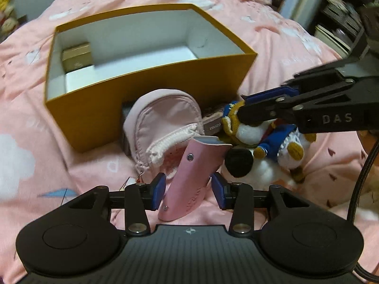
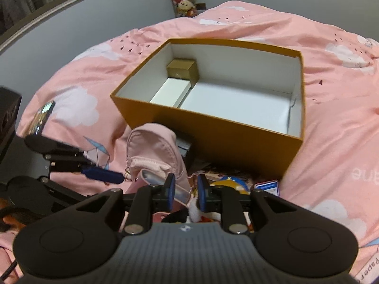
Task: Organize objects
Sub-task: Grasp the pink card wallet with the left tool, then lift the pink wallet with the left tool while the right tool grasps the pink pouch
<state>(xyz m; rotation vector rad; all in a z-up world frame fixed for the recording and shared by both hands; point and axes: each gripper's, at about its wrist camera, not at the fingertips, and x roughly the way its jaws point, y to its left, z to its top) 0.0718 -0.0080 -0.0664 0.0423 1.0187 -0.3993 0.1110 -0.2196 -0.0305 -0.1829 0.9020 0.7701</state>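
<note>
Pink cloud-print bedspread [image 1: 35, 123] everywhere, and on it an open mustard box [image 1: 151, 99] with a small gold box [image 1: 77, 55] tucked in its far-left corner. Just in front of the box lies a pink pouch [image 1: 163, 123]. The left gripper [image 1: 188, 193] stands part-open, a pink leather sleeve [image 1: 194, 175] lying between its blue pads, neither clearly pressing it. Beside that, a plush toy [image 1: 267, 142] in blue. The right gripper [image 2: 186, 194], jaws narrow, sits right over the toy; whether it pinches anything, I cannot tell.
</note>
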